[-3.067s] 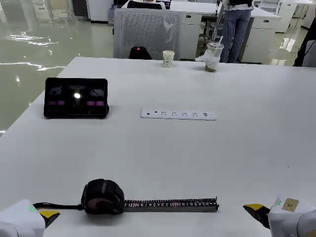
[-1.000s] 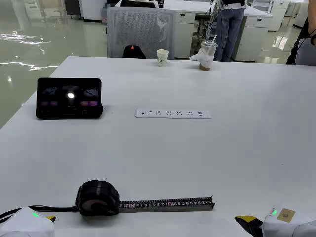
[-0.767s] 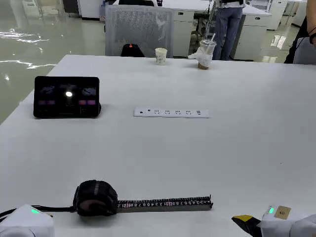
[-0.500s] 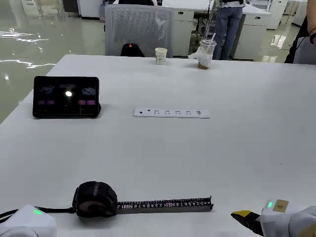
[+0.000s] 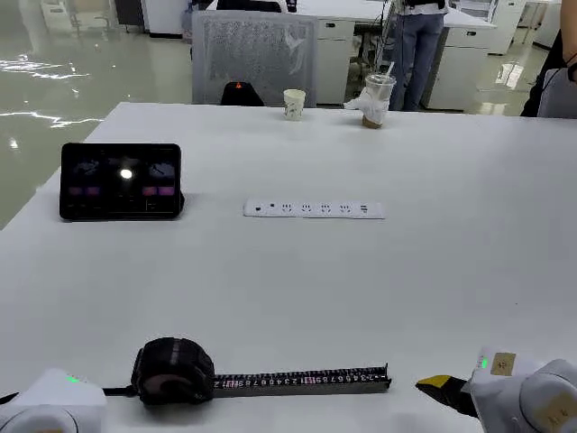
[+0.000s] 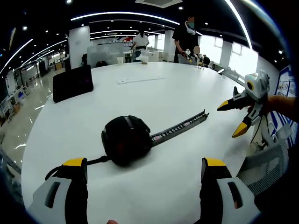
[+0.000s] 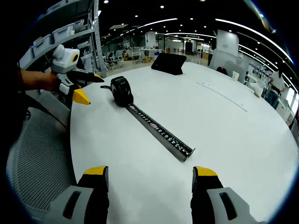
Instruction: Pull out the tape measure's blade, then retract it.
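A broad white table runs from near to far. On its left side a black tablet stands propped, its dark screen showing a bright glare spot and pinkish patches. Near the middle lies a white power strip, its length running left to right. At the far edge stands a small paper cup, and to its right a clear plastic cup with a straw. Beyond the far edge stands a grey mesh chair. Farther off, a person in jeans stands among white cabinets. Glossy floor lies to the left.
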